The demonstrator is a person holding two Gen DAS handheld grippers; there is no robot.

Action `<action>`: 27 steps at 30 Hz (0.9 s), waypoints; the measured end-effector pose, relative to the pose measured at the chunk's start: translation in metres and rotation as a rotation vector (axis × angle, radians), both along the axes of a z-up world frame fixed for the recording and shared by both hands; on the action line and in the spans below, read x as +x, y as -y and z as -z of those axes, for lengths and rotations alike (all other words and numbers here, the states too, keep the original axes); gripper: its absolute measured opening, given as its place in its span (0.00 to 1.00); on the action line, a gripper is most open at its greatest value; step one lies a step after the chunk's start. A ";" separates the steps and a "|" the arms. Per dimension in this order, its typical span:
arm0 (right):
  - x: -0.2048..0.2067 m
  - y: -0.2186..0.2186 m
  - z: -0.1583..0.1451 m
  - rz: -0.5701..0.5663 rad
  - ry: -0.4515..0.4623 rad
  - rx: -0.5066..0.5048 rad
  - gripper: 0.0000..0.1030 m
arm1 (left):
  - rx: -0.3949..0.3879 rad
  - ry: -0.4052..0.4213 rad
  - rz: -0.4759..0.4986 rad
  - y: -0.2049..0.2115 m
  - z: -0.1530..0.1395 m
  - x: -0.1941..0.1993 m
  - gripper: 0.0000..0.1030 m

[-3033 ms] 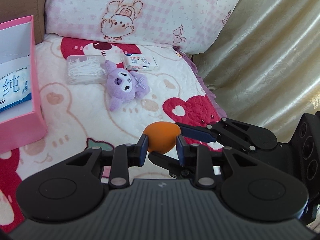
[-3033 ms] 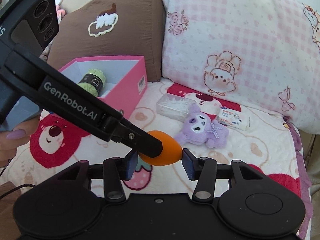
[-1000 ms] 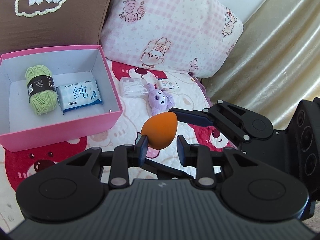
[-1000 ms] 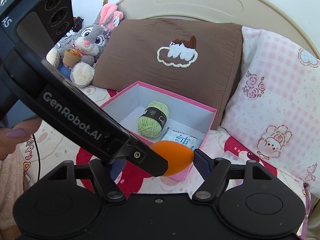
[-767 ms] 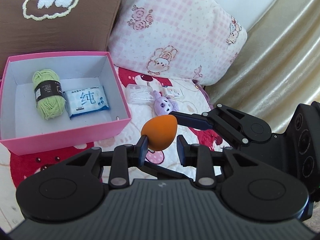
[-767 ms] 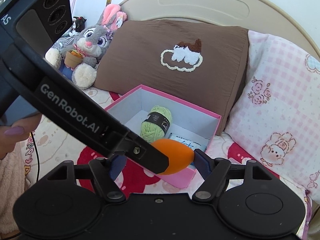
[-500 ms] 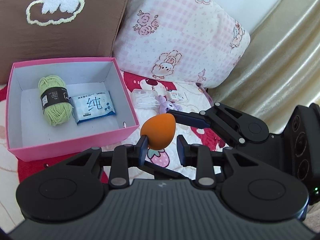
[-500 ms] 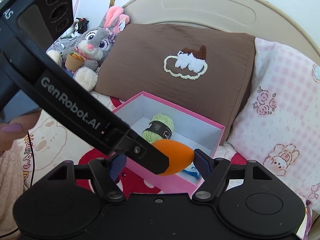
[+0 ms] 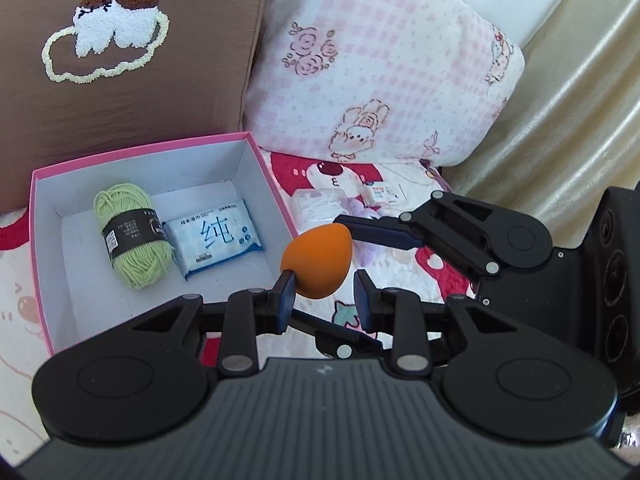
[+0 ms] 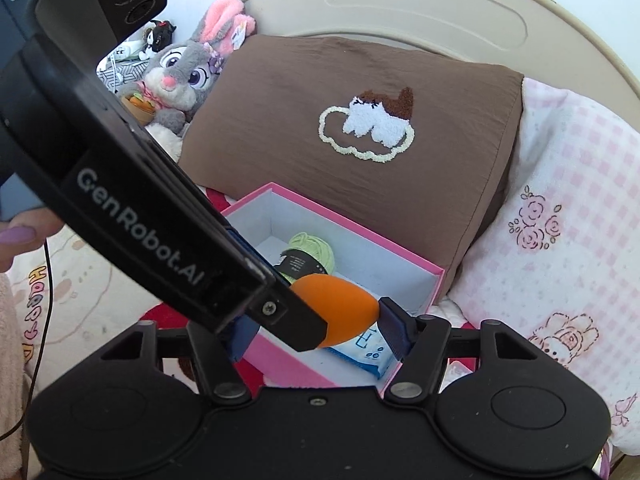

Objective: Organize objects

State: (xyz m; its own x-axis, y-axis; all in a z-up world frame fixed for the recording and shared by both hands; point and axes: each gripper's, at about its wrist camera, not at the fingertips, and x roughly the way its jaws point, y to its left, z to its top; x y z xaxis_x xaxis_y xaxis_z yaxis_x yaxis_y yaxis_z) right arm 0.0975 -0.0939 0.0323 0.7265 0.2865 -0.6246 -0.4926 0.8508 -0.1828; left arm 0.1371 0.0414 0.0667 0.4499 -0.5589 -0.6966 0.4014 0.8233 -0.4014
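Observation:
An orange egg-shaped sponge [image 9: 317, 261] hangs in the air between both grippers, just right of the pink box [image 9: 276, 192]. My left gripper [image 9: 324, 294] and my right gripper [image 10: 316, 330] both press on the sponge [image 10: 340, 312]. The box [image 10: 400, 254] holds a green yarn ball [image 9: 130, 236] and a blue wipes pack [image 9: 214, 236]. A clear plastic case [image 9: 316, 204], a purple plush and a small white packet [image 9: 384, 194] lie on the blanket right of the box.
A brown pillow [image 9: 120, 60] and a pink checked pillow [image 9: 380, 80] lean behind the box. A grey bunny plush [image 10: 180, 76] sits at the far left by the headboard. A gold curtain [image 9: 560, 120] hangs on the right.
Both grippers have carried the sponge up off the blanket and left toward the pink box. The box now sits closer and more fully in view.

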 end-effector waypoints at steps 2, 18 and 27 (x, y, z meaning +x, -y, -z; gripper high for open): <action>0.008 -0.001 0.002 -0.007 -0.004 -0.011 0.66 | -0.006 0.013 -0.026 -0.002 0.000 0.008 0.28; 0.070 -0.005 0.045 0.033 -0.124 0.051 0.40 | 0.027 0.059 -0.166 -0.023 0.043 0.053 0.29; 0.115 -0.012 0.073 0.082 -0.200 0.081 0.39 | -0.049 0.051 -0.217 -0.041 0.080 0.087 0.29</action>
